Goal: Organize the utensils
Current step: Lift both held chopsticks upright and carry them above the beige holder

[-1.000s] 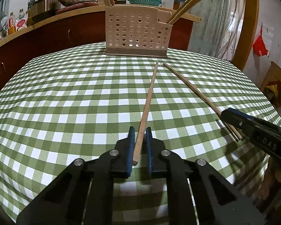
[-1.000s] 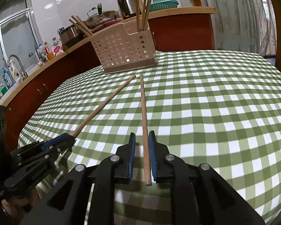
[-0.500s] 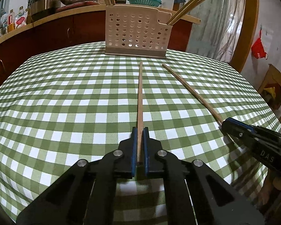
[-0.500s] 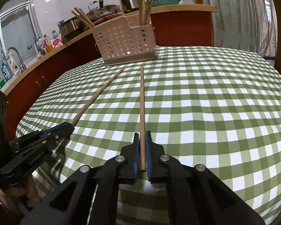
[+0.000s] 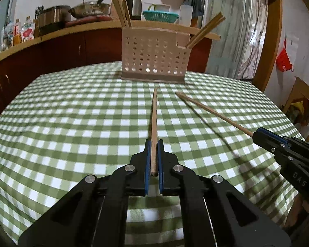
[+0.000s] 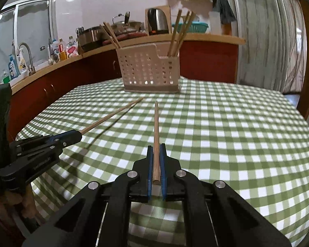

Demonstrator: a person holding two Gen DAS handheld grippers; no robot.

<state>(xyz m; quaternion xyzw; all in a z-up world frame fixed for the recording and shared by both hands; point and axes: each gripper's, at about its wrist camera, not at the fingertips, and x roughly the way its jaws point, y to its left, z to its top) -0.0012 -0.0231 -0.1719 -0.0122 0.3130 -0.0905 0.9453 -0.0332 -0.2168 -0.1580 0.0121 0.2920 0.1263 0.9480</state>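
Chopsticks, two: I hold one (image 5: 153,123) clamped in my left gripper (image 5: 153,160), one (image 6: 156,135) in my right gripper (image 6: 156,162), tips just short of the perforated holder (image 5: 154,59); gripped by their ends, either may swivel and miss its slot.

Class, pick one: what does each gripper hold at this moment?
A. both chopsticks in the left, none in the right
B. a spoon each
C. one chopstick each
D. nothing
C: the left gripper clamps one chopstick and the right gripper clamps the other chopstick.
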